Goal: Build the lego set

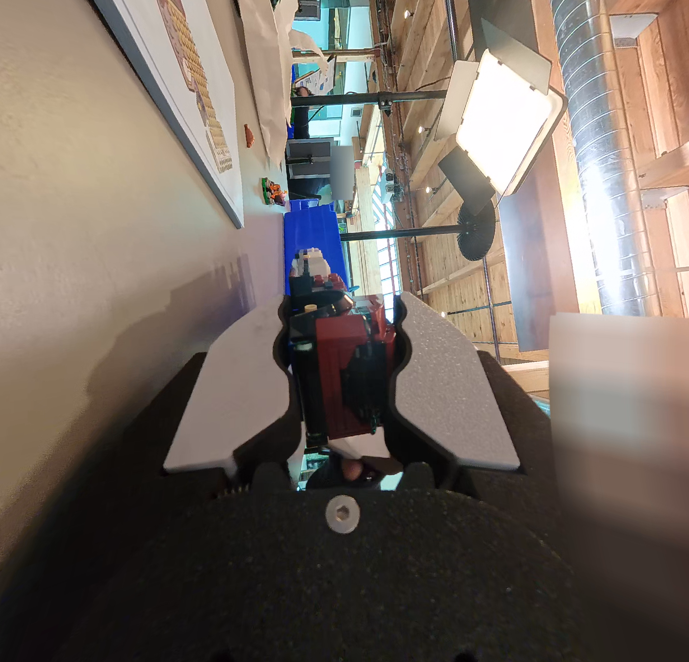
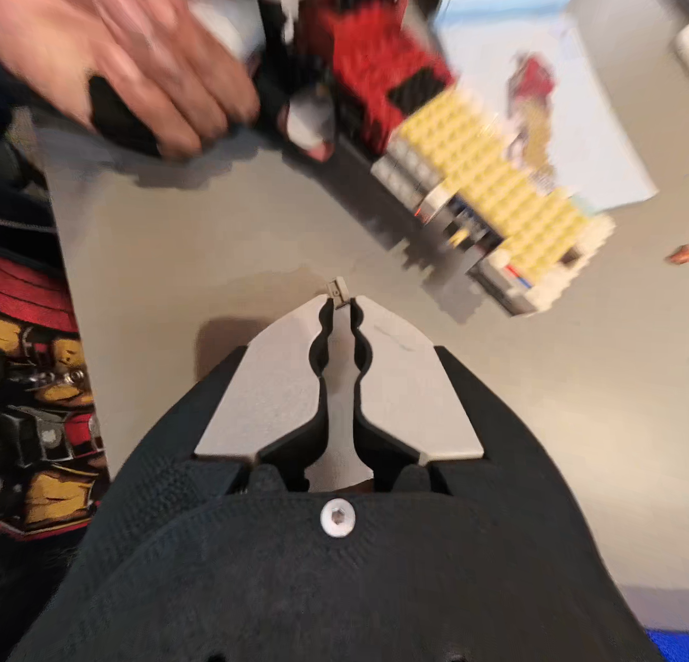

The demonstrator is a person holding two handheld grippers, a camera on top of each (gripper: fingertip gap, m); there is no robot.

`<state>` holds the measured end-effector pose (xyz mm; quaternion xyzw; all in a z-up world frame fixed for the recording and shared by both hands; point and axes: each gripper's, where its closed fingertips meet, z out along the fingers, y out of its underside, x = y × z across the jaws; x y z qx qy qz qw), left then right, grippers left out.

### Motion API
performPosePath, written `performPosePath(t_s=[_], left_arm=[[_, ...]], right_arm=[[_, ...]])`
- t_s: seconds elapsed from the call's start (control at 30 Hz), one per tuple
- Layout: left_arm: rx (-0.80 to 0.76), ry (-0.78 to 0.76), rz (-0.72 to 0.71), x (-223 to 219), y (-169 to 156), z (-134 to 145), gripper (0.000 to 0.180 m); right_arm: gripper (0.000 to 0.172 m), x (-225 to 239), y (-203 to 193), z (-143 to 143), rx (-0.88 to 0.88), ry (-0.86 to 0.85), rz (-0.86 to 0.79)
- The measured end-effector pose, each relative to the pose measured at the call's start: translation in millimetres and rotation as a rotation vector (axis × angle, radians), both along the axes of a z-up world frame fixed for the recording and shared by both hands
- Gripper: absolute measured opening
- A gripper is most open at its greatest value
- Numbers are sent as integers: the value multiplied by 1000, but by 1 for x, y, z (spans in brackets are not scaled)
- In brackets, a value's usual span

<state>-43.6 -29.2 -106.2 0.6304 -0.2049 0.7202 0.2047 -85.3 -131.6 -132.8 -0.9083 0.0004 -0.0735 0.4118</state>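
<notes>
2 claws are in view. Our left gripper (image 1: 341, 308) is clamped on a dark red and black brick model (image 1: 343, 368), the pads pressing its sides; a blue bin (image 1: 311, 234) stands just beyond the tips. Our right gripper (image 2: 340, 301) is nearly pressed together, pinching a small grey brick piece (image 2: 338, 292) at its very tips, above the grey table (image 2: 186, 252). Ahead and right of it the model reappears, with a yellow studded deck (image 2: 496, 182). How far things have come we cannot judge; the piece is not attached. A hand (image 2: 123, 59) and the model are smeared by blur, and the model's far end is hidden.
</notes>
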Motion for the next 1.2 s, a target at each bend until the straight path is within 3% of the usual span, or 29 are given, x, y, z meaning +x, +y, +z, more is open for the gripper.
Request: performPosePath(t_s=[0.1,0.17,0.4,0.63,1.2], left_arm=[[5,1,5,1,0,-3,53],[4,1,10,1,1,-4,53],[26,-11,32,7,6,-3,53],[43,-21,28,10,4,-3,53],[54,-41,22,7,5,-2,53]], right_arm=[[14,10,-5,41,145,-72,-47],[18,15,-15,45,151,-61,-76],[20,29,-49,2,47,18,-222],[21,35,-26,-29,-72,18,-203],[23,13,3,-38,-106,156,-103]])
